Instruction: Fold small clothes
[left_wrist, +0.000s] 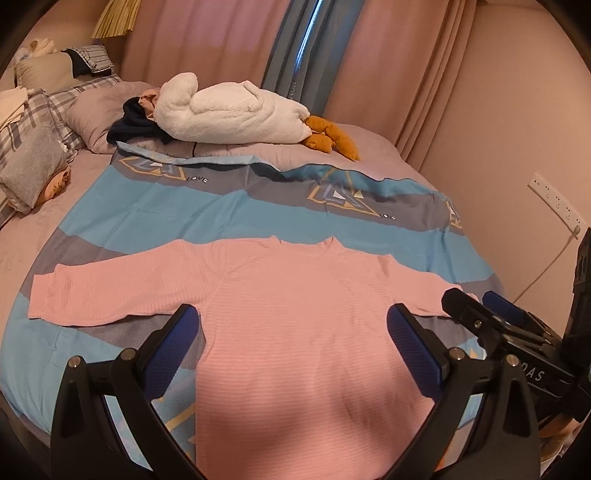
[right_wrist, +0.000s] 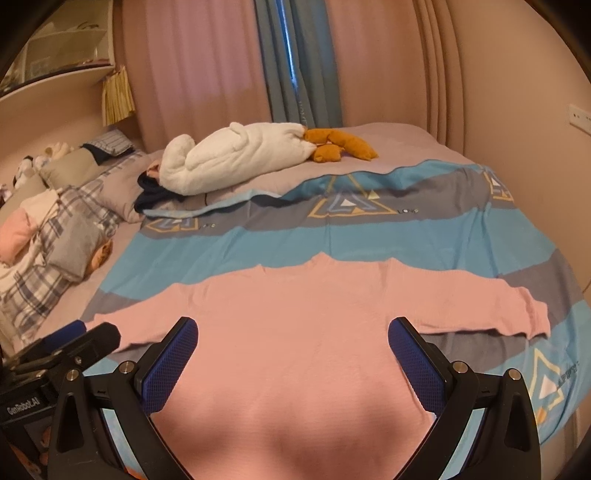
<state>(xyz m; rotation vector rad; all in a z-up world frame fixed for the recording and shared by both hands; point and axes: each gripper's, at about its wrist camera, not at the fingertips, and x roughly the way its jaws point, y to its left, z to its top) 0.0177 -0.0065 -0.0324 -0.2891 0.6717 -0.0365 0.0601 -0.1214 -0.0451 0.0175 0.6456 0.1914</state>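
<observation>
Nearest, the left gripper hangs over the lower body of the pink ribbed long-sleeved knit top, its blue-padded tongs spread wide and pinching nothing. The right gripper hangs the same way above the top, tongs spread and empty. The top lies flat and face-up on the blue-and-grey striped bedsheet with triangle prints, hem toward the grippers, neckline away, both sleeves stretched out sideways.

Judging from this, folding is not yet begun. The risks: a pad closing on the top may pinch the thin sheet beneath it too, dragging both into the fold; grabbing only one layer of the knit would let the back lag and bunch; an uneven lift could skew the sleeves.

Beyond the top's neckline lies a white fluffy plush goose with orange feet, well apart.
</observation>
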